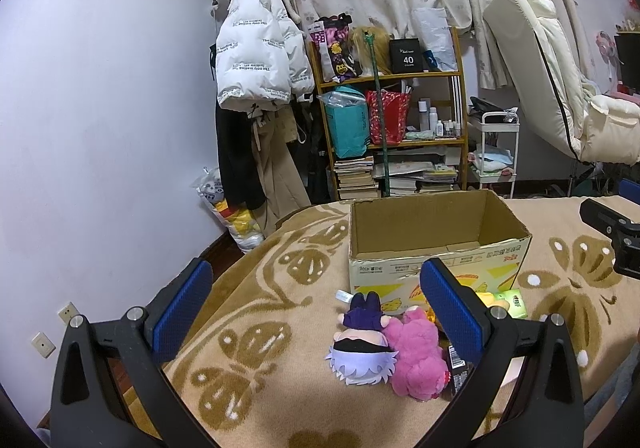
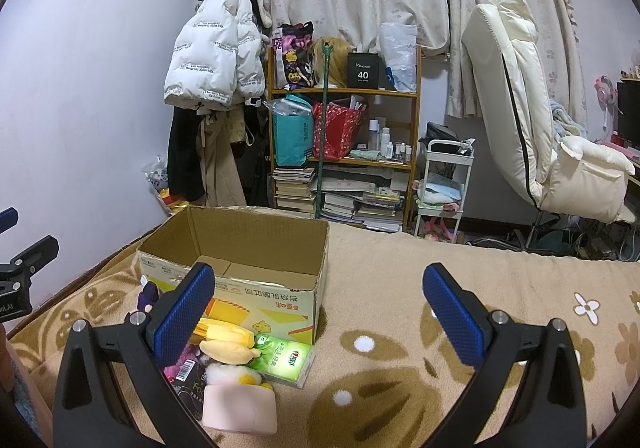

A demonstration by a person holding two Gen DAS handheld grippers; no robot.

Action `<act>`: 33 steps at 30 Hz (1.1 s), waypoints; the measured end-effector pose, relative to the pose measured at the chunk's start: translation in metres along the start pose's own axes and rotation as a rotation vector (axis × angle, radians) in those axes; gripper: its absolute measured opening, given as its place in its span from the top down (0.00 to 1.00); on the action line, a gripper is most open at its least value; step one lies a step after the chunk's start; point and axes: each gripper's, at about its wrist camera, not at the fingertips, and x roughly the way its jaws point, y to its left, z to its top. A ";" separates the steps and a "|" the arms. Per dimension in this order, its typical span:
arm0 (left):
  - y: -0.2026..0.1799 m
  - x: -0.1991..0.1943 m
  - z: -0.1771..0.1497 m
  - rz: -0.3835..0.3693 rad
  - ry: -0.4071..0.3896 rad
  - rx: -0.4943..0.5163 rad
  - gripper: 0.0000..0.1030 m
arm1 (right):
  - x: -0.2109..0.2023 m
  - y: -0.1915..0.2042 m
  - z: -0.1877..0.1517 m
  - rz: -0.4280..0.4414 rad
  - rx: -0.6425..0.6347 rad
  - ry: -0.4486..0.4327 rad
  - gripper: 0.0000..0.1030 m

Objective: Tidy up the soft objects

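Here, both the left gripper (image 1: pixel 316 304) and right gripper (image 2: pixel 320 308) are held spread, empty; plush toys (image 1: pixel 384 348) are piled at the cardboard box's (image 1: pixel 436 244) 6 o'clock.

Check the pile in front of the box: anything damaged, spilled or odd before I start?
Nothing spilled or damaged. The cardboard box stands upright, open and empty. One oddity: among the plush toys, a green carton and a dark barcoded packet look like packaged goods, not soft items.

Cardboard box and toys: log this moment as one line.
left gripper: open, empty | right gripper: open, empty | box: upright, empty | doll, pink plush: on blanket before box
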 end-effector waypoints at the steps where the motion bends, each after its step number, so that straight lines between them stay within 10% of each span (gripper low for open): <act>1: -0.001 0.000 0.001 0.001 -0.001 0.002 0.01 | 0.000 0.000 0.000 0.000 0.000 -0.001 0.00; 33: -0.010 0.100 0.023 -0.011 0.303 -0.065 0.01 | 0.064 0.037 -0.010 0.188 -0.053 0.183 0.00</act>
